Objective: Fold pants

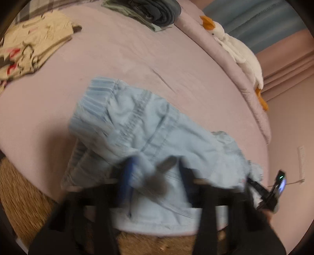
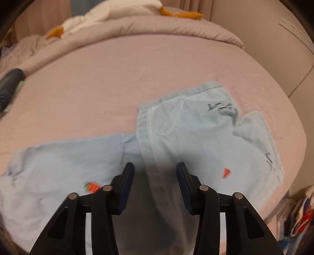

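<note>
Light blue pants lie crumpled on the pink bed, elastic waistband toward the upper left in the left wrist view. My left gripper is blurred, its jaws apart over the cloth near the bed's front edge. In the right wrist view the pants show both legs with black script and small red strawberry prints. My right gripper is open, its jaws on either side of a raised fold of the cloth. The right gripper also shows at the right edge of the left wrist view.
A cream printed garment lies at the back left. Folded dark clothes sit at the back. A white goose plush rests on the rolled quilt. A woven mat lies below the bed.
</note>
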